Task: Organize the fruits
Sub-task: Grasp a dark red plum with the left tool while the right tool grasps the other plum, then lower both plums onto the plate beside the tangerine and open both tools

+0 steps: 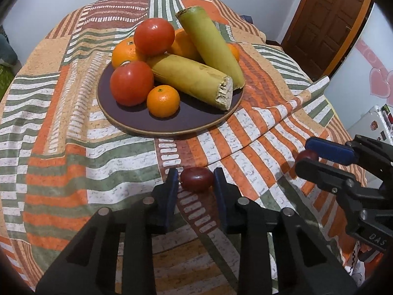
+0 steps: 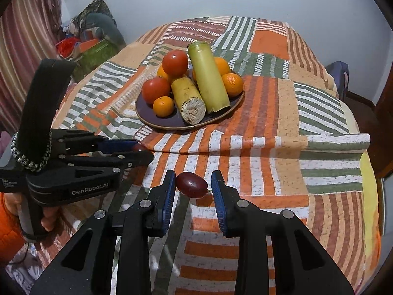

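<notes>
Your left gripper (image 2: 141, 151), marked "GenRobot.AI", brackets one dark red grape (image 1: 197, 179); your right gripper (image 2: 194, 184) brackets another grape (image 2: 192, 184). Both have fingers apart, near the fruit plate (image 2: 157, 120) on the tablecloth (image 2: 270, 147).

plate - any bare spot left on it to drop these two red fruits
The plate is bare only along its near rim, in front of the small orange and the cut cane end. Behind that it is crowded with stacked tomatoes, oranges and cane. The tablecloth between plate and grippers lies open.
</notes>
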